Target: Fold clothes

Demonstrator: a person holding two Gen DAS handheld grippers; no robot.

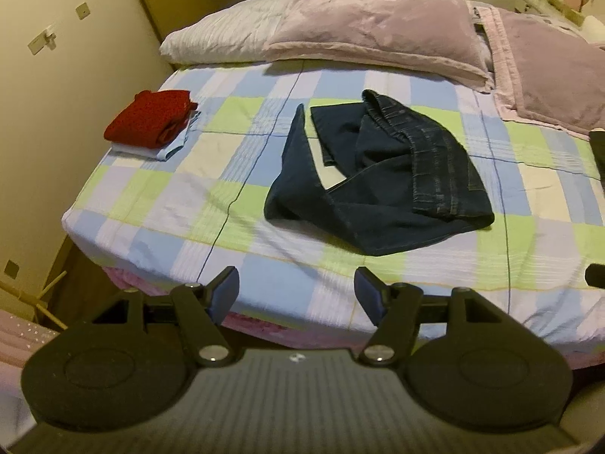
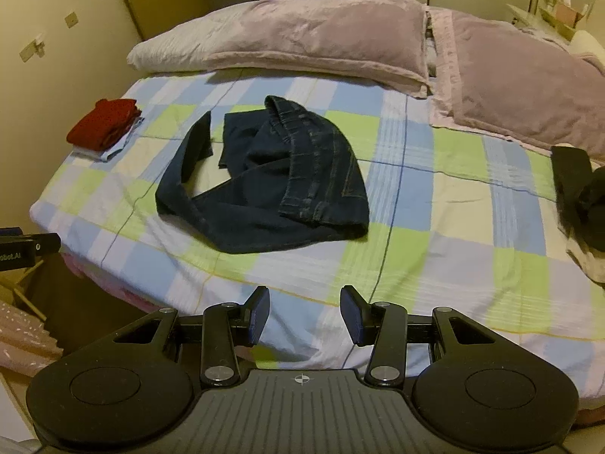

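Crumpled dark blue denim jeans [image 1: 382,174] lie mid-bed; left hand-held gripper [image 1: 297,291] and right hand-held gripper [image 2: 305,316] hover before them, jaws apart, empty

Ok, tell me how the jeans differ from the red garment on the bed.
The jeans are dark blue and lie crumpled and spread out mid-bed, legs twisted; the red garment is neatly folded into a compact block. The jeans lie straight on the checked bedsheet; the red garment sits on top of a pale folded item near the bed's left edge. Neither is touched by a claw; both lie on the same bed.
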